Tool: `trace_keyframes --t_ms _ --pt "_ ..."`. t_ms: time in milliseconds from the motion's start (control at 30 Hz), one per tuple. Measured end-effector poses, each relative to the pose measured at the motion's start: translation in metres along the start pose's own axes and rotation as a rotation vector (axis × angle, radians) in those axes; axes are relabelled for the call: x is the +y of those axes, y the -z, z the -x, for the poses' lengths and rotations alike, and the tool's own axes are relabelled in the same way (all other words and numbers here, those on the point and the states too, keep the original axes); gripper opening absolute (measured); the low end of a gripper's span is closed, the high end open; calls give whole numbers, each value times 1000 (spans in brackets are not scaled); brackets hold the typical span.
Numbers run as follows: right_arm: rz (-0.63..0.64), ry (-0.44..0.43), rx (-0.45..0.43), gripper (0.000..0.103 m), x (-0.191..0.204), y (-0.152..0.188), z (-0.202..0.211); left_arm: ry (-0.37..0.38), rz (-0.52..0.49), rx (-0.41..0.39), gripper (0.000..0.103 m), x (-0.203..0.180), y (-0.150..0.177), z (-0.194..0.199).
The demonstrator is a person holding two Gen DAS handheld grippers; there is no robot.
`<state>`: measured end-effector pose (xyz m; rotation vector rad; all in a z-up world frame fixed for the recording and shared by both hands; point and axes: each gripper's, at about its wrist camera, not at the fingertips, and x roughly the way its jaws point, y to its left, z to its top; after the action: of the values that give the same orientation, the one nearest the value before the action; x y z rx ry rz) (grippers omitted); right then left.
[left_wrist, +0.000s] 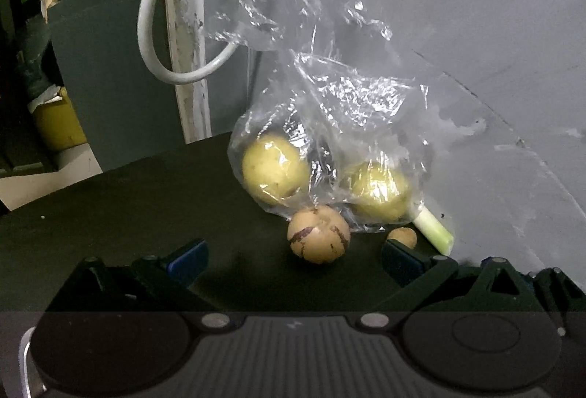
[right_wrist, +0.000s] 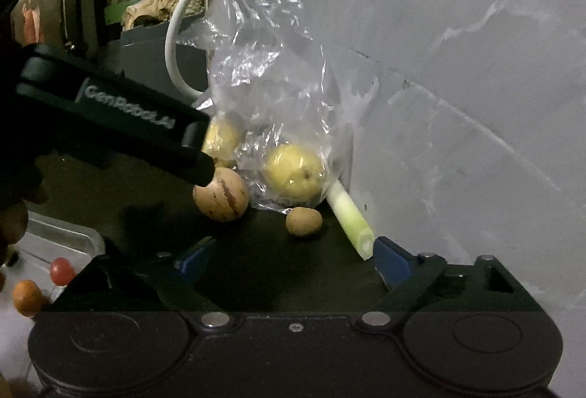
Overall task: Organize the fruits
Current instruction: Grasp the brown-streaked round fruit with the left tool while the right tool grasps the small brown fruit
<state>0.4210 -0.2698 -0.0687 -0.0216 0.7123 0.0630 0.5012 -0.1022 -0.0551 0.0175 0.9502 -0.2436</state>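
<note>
A clear plastic bag [left_wrist: 322, 105] holding two yellow-green fruits [left_wrist: 274, 168] [left_wrist: 379, 191] stands on a dark tabletop [left_wrist: 110, 215] against a grey wall. In front of it lie a tan fruit with purple streaks [left_wrist: 318, 234], a small brown fruit [left_wrist: 402, 236] and a pale green stalk [left_wrist: 434, 229]. My left gripper [left_wrist: 293, 260] is open just short of the streaked fruit. In the right wrist view the bag [right_wrist: 271, 83], streaked fruit [right_wrist: 221, 193], small brown fruit [right_wrist: 304, 221] and stalk [right_wrist: 351, 218] show again. My right gripper [right_wrist: 293, 260] is open, its right fingertip beside the stalk's cut end.
The left gripper's black body [right_wrist: 110, 116] crosses the right wrist view at upper left. A metal tray [right_wrist: 62, 237], a red fruit [right_wrist: 61, 270] and an orange fruit [right_wrist: 27, 297] sit at lower left. A white cable [left_wrist: 157, 17] loops behind the bag beside a grey box [left_wrist: 110, 68].
</note>
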Motion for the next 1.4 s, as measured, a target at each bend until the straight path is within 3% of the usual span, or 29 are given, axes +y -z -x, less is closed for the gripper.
trace_keyframes --t_ms 267,767,933,1167,1300,1400 --pt "13 21 1 75 -3 4 -21 -22 -16 24 102 -11 -4 -27" --pt "43 51 6 65 2 7 -43 -58 9 45 102 -13 -10 -51" --pt "40 70 -2 65 7 11 -44 -48 27 53 93 -12 -10 -55" --pt "32 99 -15 54 9 15 -43 -23 36 65 80 -12 -9 -64" --pt "17 99 -16 54 9 14 -42 -18 44 63 72 -11 -7 -64" --pt "10 95 -15 52 9 14 -41 -5 17 49 59 -13 -5 -61"
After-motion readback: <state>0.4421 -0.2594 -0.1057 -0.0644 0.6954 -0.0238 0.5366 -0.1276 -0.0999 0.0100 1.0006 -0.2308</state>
